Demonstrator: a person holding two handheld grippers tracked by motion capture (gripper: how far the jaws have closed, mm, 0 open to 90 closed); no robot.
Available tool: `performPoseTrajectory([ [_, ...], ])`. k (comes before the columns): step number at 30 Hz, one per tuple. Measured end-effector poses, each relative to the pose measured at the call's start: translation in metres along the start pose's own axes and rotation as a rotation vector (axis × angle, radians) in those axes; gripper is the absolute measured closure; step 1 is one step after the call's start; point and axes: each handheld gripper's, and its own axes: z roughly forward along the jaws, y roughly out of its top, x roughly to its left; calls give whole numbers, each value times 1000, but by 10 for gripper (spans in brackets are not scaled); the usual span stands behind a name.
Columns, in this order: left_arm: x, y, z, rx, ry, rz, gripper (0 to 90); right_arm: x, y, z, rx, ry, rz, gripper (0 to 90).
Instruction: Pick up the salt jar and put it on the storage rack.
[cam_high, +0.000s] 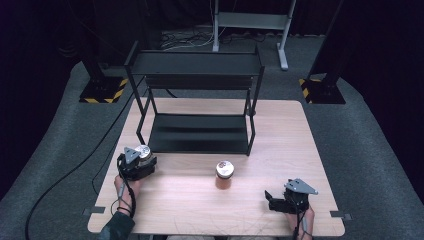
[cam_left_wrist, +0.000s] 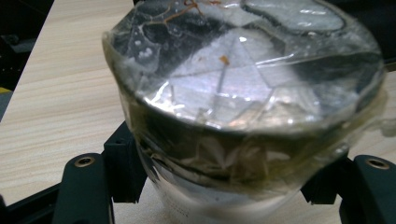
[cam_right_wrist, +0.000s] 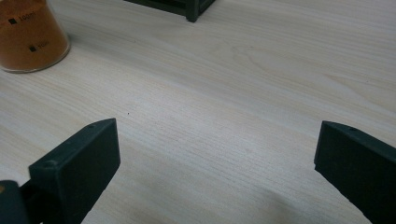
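Note:
A clear jar (cam_left_wrist: 243, 116) with a foil-sealed, plastic-wrapped top sits between the black jaws of my left gripper (cam_high: 141, 161), which press on its sides. In the high view this jar (cam_high: 144, 151) stands at the table's left, just in front of the black shelf rack (cam_high: 200, 95). A second jar (cam_high: 224, 174) with orange contents and a silvery lid stands upright at the table's middle; its lower part (cam_right_wrist: 29, 37) shows at the top left of the right gripper view. My right gripper (cam_high: 270, 198) rests near the front right edge, jaws wide apart over bare wood.
The two-tier black rack stands on the far half of the wooden table (cam_high: 280, 150); one of its feet (cam_right_wrist: 192, 17) shows in the right gripper view. A black cable (cam_high: 75, 165) trails off the left side over grey carpet. Black stands with yellow-striped bases (cam_high: 102, 92) flank the table.

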Motion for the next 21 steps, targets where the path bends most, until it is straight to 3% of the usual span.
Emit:
performPoseTrajectory([
  [21,9,2,-6,8,-30,-11,308,0,0,0,3,0,0,0],
])
